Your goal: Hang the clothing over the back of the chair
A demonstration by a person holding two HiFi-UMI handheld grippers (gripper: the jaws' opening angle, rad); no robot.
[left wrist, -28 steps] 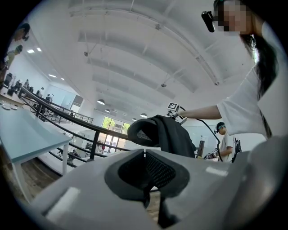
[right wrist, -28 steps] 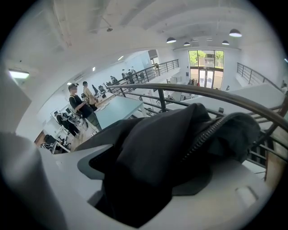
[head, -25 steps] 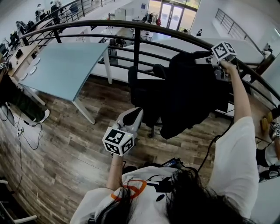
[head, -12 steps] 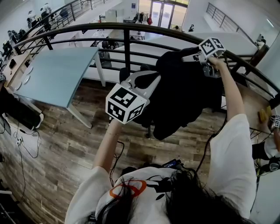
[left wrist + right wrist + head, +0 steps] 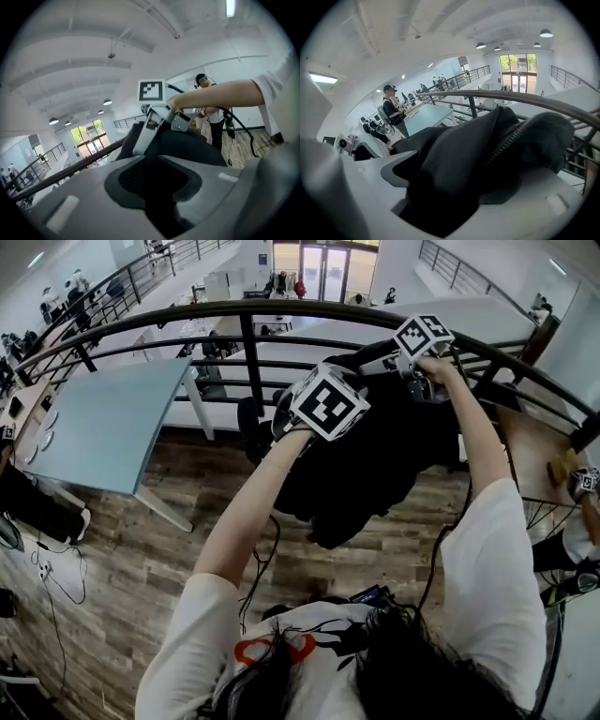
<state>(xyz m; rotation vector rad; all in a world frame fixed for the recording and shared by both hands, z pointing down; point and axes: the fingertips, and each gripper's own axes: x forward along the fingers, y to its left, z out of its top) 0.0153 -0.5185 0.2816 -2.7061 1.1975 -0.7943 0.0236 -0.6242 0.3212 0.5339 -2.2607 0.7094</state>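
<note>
1. The right claw (image 5: 478,187) is clamped tight on the top edge of a black zip jacket (image 5: 366,465), and the zipper runs out from between its jaws.
2. The left claw (image 5: 154,178) is raised close beside the right one. Its jaws look nearly closed on a dark fold of the same jacket, though the fabric muddies that view.
3. The jacket hangs in the air from both claws, in front of a dark curved railing (image 5: 187,317).
4. A black office chair (image 5: 247,423) stands on the wood floor beyond the jacket (mostly hidden by it).
5. A pale blue counter (image 5: 103,418) stands well to the left.
</note>
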